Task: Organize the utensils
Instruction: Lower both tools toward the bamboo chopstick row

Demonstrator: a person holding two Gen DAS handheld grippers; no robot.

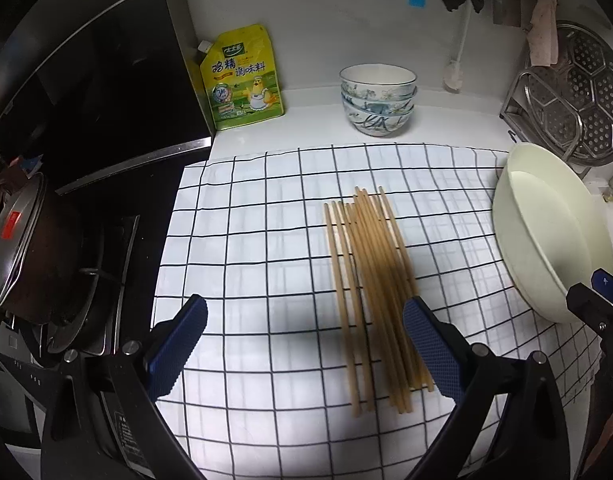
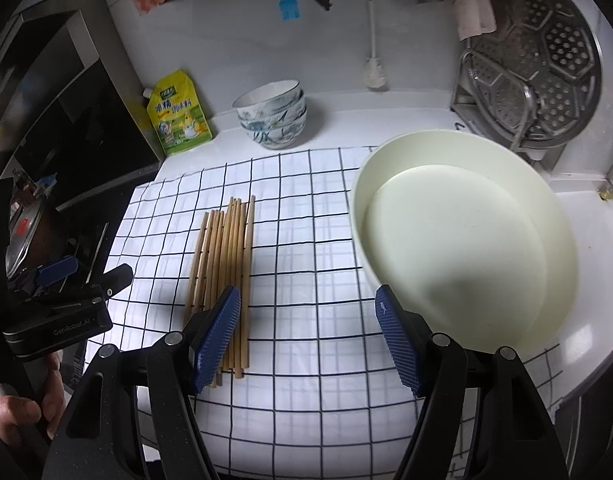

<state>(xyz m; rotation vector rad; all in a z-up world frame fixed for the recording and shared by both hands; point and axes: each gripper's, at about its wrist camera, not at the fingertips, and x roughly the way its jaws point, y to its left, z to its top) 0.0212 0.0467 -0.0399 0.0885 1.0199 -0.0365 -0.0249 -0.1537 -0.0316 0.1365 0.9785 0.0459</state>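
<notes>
Several wooden chopsticks [image 1: 370, 292] lie in a loose bundle on a white checked cloth [image 1: 266, 240]; they also show in the right wrist view [image 2: 226, 264]. A large cream basin [image 2: 458, 240] stands at the cloth's right edge, also seen in the left wrist view [image 1: 554, 232]. My left gripper [image 1: 306, 344] is open and empty above the cloth, its right finger over the chopsticks' near ends. My right gripper [image 2: 308, 332] is open and empty, between the chopsticks and the basin. Its tip shows at the left wrist view's right edge [image 1: 598, 296].
Stacked patterned bowls [image 1: 377, 98] and a yellow seasoning pouch [image 1: 242, 76] stand at the back by the wall. A steel steamer rack [image 2: 538, 64] leans at the back right. A stove with a lidded pot [image 1: 22, 248] lies left of the cloth.
</notes>
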